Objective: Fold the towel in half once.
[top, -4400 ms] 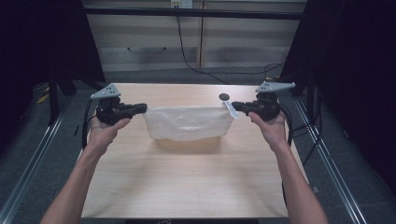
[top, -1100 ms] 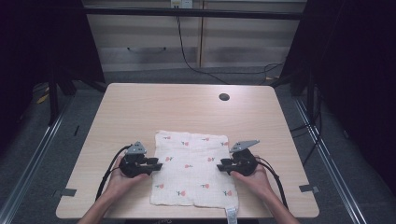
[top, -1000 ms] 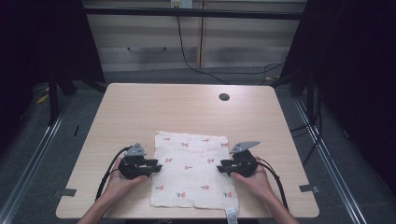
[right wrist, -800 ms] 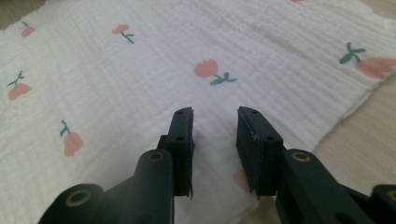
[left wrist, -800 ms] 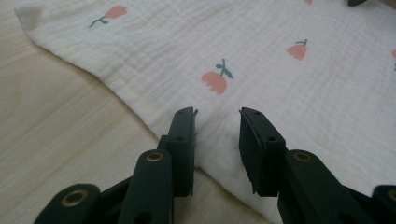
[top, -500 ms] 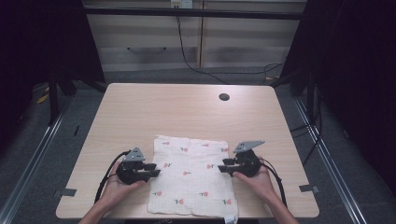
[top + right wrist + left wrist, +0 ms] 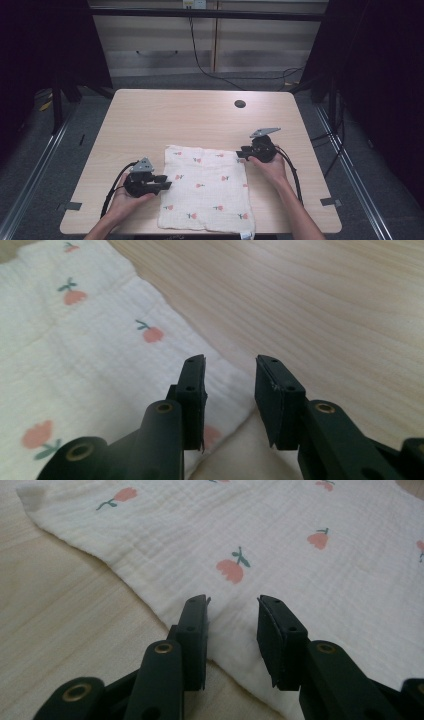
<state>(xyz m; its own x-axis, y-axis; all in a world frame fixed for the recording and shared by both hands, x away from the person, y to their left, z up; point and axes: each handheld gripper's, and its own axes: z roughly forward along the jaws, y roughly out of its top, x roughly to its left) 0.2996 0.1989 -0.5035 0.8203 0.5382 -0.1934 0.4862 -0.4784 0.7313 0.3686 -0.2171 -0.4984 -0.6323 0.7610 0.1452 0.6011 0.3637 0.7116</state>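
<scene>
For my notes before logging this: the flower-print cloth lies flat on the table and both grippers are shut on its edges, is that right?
Not quite: the cloth lies flat, but the left gripper and right gripper are open at its edges, as each gripper view shows.

The cloth [image 7: 207, 187] runs past the table's [image 7: 150, 120] near edge, its hem cut off.

I've let go of the cloth [image 7: 206, 187], which now lies flat on the desk [image 7: 195, 120]; my right tool [image 7: 241, 155] moved to its far corner, jaws apart.
</scene>
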